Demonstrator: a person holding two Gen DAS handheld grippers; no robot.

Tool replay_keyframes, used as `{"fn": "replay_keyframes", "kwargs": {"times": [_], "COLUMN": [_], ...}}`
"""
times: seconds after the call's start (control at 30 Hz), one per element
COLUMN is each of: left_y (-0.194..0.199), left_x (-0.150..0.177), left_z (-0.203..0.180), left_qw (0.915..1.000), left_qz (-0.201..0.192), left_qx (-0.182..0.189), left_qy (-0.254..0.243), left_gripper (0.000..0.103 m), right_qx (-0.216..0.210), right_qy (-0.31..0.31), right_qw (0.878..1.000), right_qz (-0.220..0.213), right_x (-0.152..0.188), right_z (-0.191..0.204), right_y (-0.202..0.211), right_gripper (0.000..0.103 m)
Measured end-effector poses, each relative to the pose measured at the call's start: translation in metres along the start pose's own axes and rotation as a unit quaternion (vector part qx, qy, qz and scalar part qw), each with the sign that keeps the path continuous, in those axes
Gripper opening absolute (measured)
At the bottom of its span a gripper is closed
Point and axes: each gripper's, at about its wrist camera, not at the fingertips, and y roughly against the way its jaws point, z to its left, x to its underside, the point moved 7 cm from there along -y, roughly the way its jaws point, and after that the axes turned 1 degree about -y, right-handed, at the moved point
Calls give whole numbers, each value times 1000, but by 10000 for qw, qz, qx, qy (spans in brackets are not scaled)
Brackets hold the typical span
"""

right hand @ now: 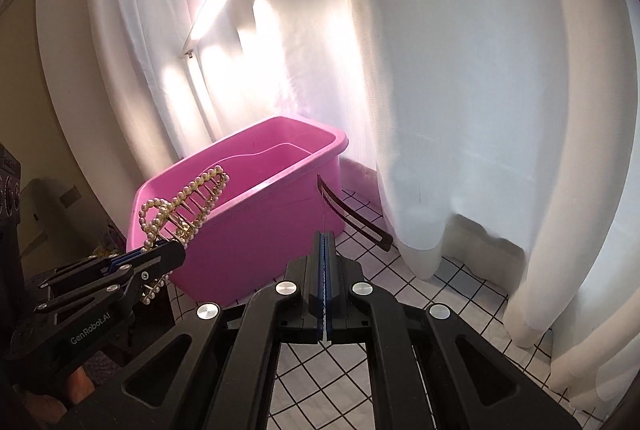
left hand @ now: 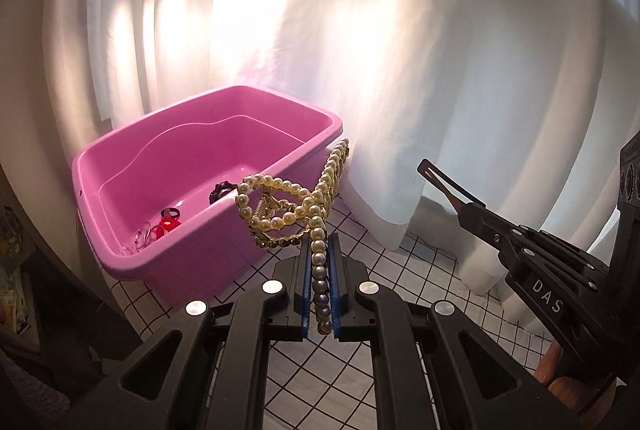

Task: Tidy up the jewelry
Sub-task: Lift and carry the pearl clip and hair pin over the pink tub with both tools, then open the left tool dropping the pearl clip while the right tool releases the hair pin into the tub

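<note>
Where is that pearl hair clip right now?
The pearl hair clip is pinched in the left gripper, held up just in front of the pink tub, not yet inside it.

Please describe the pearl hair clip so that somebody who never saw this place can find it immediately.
Start at the pink plastic tub on the checked cloth in front of the white curtain. Just in front of its near right corner, the left gripper holds the pearl hair clip in the air. It is a gold claw clip edged with cream pearls, unlike the thin dark flat clip in the right gripper.
</note>
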Motion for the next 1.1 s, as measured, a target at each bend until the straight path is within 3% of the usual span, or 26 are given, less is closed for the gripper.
{"fn": "replay_keyframes", "kwargs": {"times": [0.33, 0.6, 0.87, 1.1], "left_y": [-1, -28, -72, -114], "left_x": [-74, -100, -100, -84], "left_z": [74, 131, 182, 197], "left_qw": [9994, 9993, 9983, 9943], "left_qz": [-268, -177, 325, 1000], "left_qx": [-201, -344, -479, -325], "left_qy": [-61, -2, 20, 184], "left_gripper": [8, 8, 8, 8], "right_qx": [-154, -285, -186, -132], "right_qy": [142, 246, 307, 242], "right_qw": [9997, 9993, 9979, 9924], "right_qz": [-128, 13, 534, 1196], "right_x": [-50, -78, -82, -69], "right_z": [65, 112, 136, 135], "right_y": [-44, -93, -151, -202], "right_gripper": [1, 1, 1, 1]}}
